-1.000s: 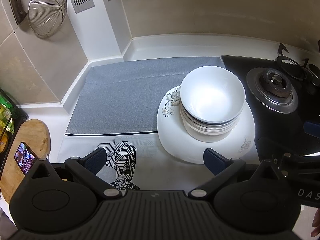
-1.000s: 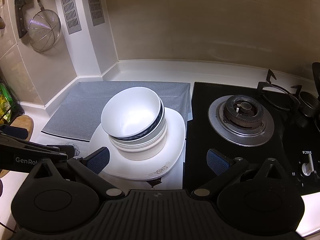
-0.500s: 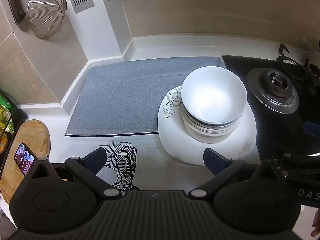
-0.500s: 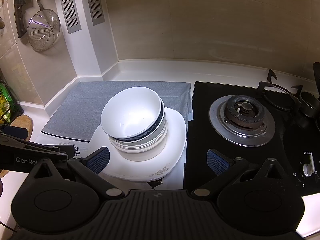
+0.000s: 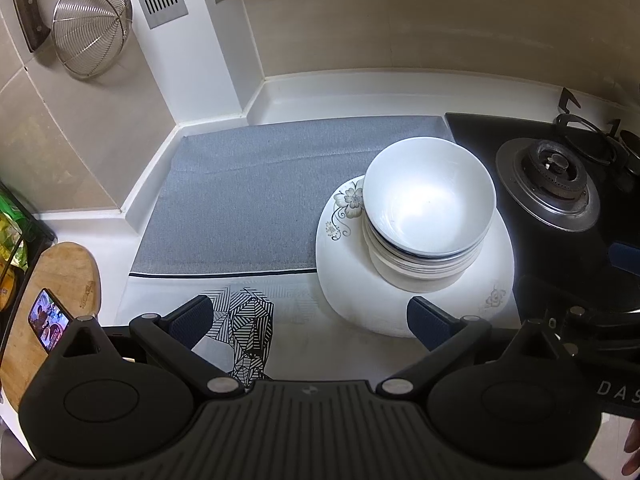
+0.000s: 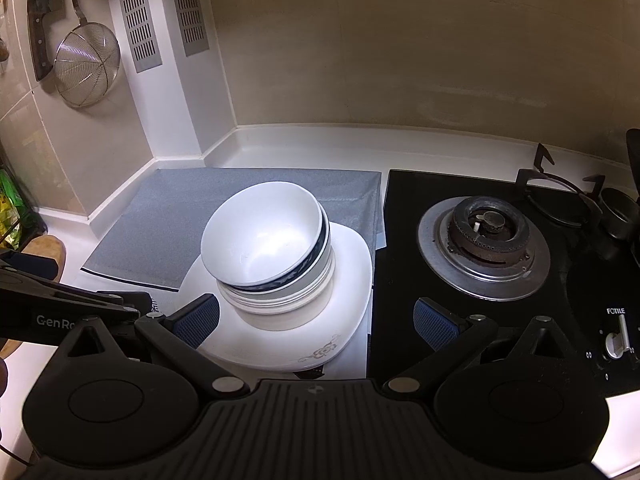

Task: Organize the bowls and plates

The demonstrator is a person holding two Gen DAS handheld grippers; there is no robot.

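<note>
On the grey mat point(image 5: 248, 200) beside the black stove point(image 6: 480, 240), white nested bowls point(image 5: 428, 196) sat on a flowered white plate point(image 5: 360, 288); my left gripper point(image 5: 308, 316) and right gripper point(image 6: 316, 316) hung empty, jaws apart, and I judged I should pinch the top rim squarely.

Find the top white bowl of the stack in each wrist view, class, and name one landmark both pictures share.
Left wrist view: the top white bowl sits right of centre, on the stack on the flowered plate.
Right wrist view: the same bowl lies left of centre, tilted on the stack.
Shared landmark: the wire strainer hanging on the wall, upper left.
</note>
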